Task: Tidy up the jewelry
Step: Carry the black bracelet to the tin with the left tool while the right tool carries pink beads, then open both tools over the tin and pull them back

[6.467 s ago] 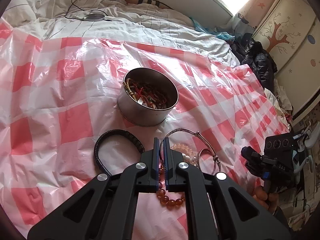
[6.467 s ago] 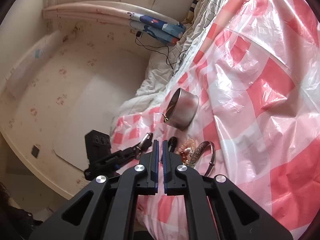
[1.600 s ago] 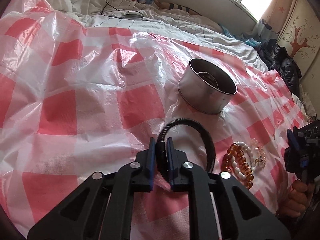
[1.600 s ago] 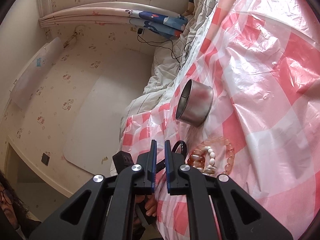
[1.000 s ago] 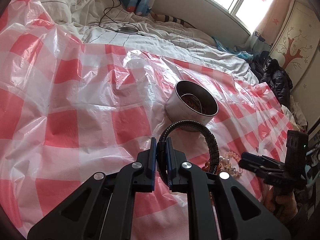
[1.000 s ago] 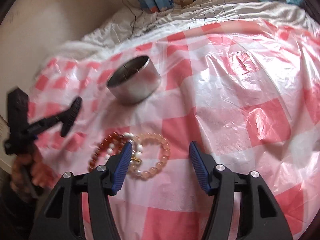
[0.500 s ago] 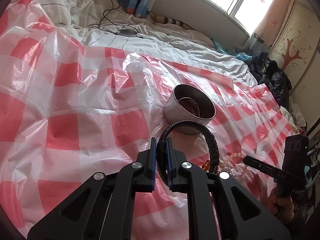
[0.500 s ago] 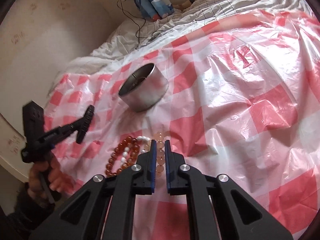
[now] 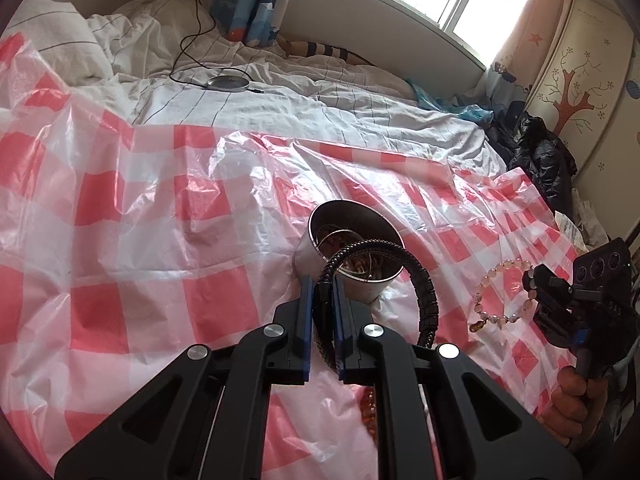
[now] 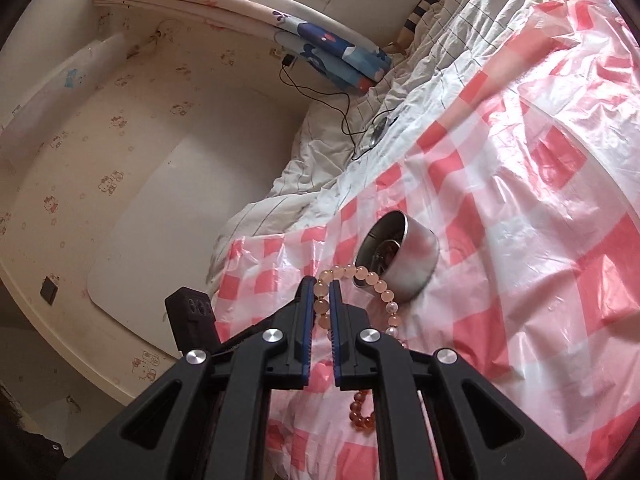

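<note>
My left gripper point(image 9: 321, 285) is shut on a black braided bracelet point(image 9: 425, 292), held up in front of a round metal tin point(image 9: 352, 254) that has jewelry inside. My right gripper point(image 10: 321, 289) is shut on a pale pink bead bracelet point(image 10: 370, 278), lifted off the sheet; the same pink bead bracelet point(image 9: 490, 296) hangs from the right gripper point(image 9: 530, 282) at the right of the left wrist view. An amber bead bracelet point(image 10: 362, 410) lies on the red-and-white checked plastic sheet point(image 9: 140, 260) below, partly hidden by the fingers. The tin point(image 10: 400, 256) stands just beyond the pink beads.
The sheet covers a bed with a white striped duvet point(image 9: 280, 100). A round grey disc with a black cable point(image 9: 228, 83) lies on the duvet. Dark clothes point(image 9: 540, 160) pile at the bed's right by a wardrobe. A wall point(image 10: 120, 160) borders the left side.
My right gripper shut on the pink bead bracelet and lifted it off the sheet, rolling as it rose. My left gripper carried the black bracelet up and closer to the tin.
</note>
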### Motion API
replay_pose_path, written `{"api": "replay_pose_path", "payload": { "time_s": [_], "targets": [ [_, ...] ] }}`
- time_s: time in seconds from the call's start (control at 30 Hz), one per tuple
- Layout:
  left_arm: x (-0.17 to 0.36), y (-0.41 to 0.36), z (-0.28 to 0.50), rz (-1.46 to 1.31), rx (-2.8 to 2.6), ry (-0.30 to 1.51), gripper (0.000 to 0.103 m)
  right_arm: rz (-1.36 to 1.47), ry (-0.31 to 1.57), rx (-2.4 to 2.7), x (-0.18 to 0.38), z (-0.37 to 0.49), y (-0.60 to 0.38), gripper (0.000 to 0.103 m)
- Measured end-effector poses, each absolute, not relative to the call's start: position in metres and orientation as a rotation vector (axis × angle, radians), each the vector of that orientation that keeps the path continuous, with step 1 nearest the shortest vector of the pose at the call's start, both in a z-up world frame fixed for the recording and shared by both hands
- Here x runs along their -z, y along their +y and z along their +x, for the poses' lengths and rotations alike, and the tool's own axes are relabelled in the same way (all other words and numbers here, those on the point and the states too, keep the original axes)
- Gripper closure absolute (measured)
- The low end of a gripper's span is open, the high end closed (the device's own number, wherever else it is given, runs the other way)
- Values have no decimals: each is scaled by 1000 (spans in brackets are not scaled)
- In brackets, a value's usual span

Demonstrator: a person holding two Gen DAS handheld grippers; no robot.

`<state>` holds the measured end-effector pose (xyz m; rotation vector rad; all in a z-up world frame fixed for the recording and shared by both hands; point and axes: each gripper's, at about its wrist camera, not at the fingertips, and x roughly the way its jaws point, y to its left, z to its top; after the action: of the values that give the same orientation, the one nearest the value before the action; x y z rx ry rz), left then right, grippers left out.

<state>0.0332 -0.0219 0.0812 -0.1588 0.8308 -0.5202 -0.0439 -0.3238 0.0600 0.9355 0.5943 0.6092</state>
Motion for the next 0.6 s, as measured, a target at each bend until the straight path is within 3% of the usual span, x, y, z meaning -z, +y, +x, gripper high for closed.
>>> {"api": "replay_pose_path", "payload": {
  "time_s": [0.43,0.6],
  "targets": [
    [-87,-68,74,-85,514,815,95,842,601,-625,-83,33,-282,94],
    [-76,-87,85,1,473,839,89,667,749,-511,-64,65,-253,90]
  ]
}}
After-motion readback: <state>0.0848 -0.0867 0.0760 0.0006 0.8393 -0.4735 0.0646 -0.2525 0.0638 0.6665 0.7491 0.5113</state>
